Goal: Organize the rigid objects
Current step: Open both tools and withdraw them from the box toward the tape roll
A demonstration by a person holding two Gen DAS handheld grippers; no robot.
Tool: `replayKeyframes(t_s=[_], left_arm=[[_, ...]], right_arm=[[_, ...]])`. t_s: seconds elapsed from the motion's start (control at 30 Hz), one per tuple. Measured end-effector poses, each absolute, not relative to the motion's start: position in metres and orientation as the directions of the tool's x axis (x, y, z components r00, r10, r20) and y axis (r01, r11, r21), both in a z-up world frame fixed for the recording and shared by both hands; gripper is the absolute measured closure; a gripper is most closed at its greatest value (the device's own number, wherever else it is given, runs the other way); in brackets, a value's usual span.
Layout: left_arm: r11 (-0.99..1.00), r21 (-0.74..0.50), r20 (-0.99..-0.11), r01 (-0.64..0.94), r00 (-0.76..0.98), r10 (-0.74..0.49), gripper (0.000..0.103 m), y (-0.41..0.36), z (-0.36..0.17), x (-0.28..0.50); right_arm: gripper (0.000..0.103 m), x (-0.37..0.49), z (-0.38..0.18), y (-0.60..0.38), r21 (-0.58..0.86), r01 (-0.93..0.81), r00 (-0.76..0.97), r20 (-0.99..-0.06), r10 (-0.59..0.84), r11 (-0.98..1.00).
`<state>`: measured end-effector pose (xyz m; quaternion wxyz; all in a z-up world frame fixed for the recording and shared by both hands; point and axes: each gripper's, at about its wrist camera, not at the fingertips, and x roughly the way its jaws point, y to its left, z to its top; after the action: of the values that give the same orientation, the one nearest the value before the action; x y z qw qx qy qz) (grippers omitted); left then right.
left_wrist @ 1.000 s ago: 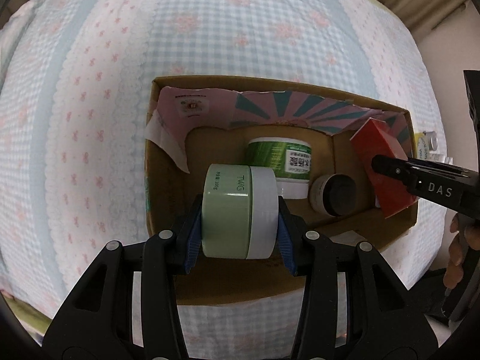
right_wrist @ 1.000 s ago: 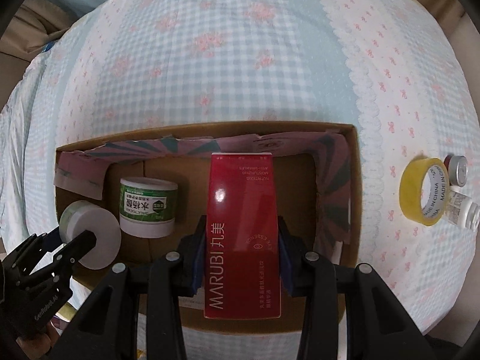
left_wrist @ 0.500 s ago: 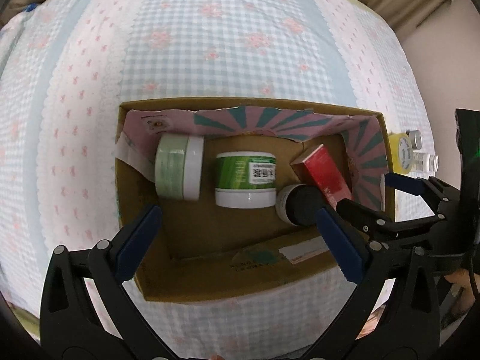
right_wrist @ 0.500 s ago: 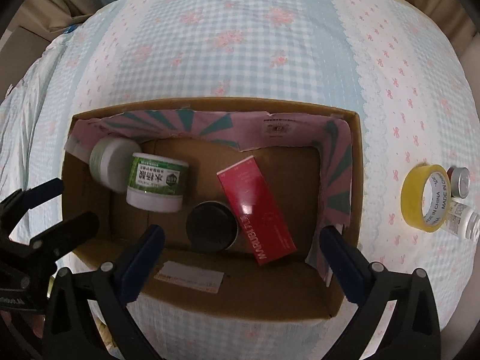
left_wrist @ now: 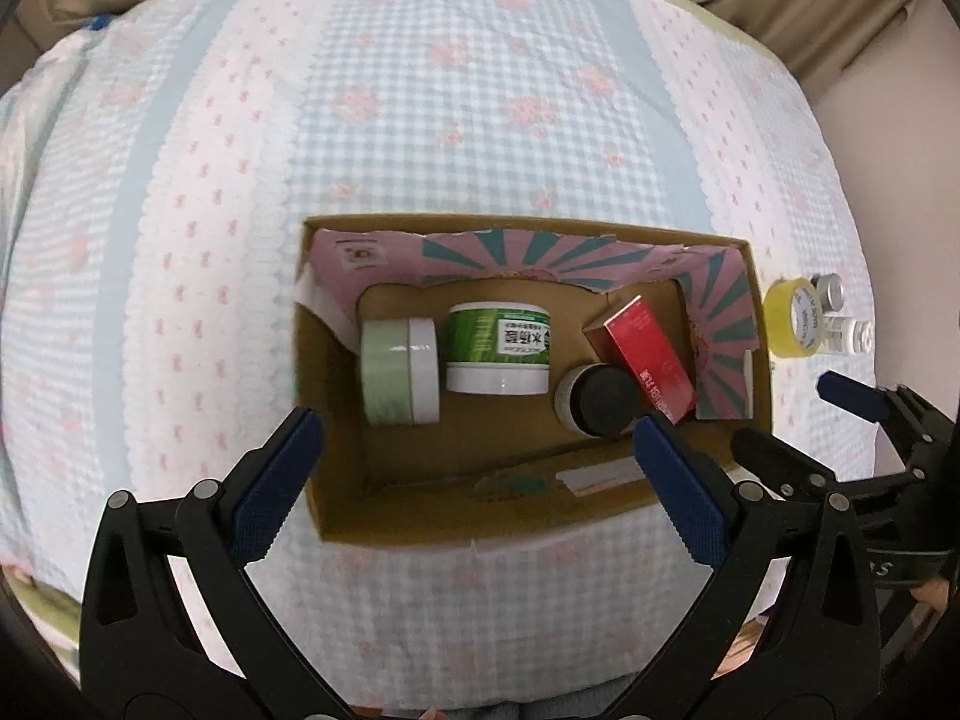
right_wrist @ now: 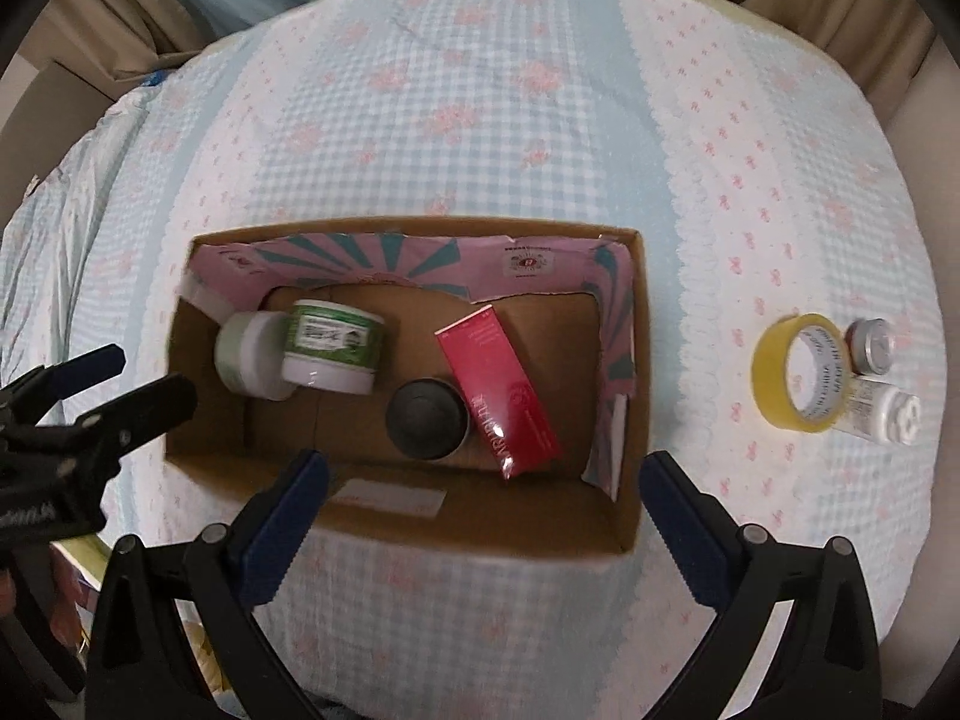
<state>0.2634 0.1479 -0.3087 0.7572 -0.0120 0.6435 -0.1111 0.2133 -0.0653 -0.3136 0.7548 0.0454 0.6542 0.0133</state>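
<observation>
1. both tools are empty: the left gripper [left_wrist: 474, 465] has its fingers spread wide over the near edge of the cardboard box [right_wrist: 624, 516], and the right gripper [right_wrist: 480, 501] is spread just as wide over the same near wall, gripping nothing.

2. inside the box lie a pale green jar [left_wrist: 399, 373] on its side at the left, a green-labelled tub [left_wrist: 498, 348] just beside it, a dark-lidded jar [right_wrist: 427, 420] near the middle, and a red carton [right_wrist: 501, 390] lying at a slant, touching the dark jar.

3. left to gather, on the checked cloth [right_wrist: 456, 120] well apart from the box on its right: a yellow tape roll [right_wrist: 798, 381], a small silver-capped jar [right_wrist: 871, 347] and a white bottle [right_wrist: 882, 414], all bunched together.

4. the tape roll is likely light and stiff; pinching across its band, one finger through the hole, should hold well. its smooth side may slip if squeezed across the full width.

5. the white bottle lies on its side and looks like hard plastic, probably light; grip across the body, not the cap. it may roll.

6. the silver-capped jar is small and partly hidden by the roll, so its material is hard to tell; possibly glass, so close gently on its sides.
</observation>
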Motion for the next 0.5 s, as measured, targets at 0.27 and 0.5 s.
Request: replayKeyframes(t_s=[0.27,0.5], left_arm=[[0.971,-0.16,-0.959,0.178,0.206,-0.196,0.0,0.155,-0.257,0.243],[0.961,-0.156,-0.942,0.226,0.258,-0.214,0.0,0.135,-0.222,0.218]], right_arm=[[0.0,0.179,-0.251,-0.058,0.056,0.061,0.242,-0.969,0.04,0.997],[0.0,0.137,-0.212,-0.073,0.089,0.113,0.304,-0.951,0.051,0.99]])
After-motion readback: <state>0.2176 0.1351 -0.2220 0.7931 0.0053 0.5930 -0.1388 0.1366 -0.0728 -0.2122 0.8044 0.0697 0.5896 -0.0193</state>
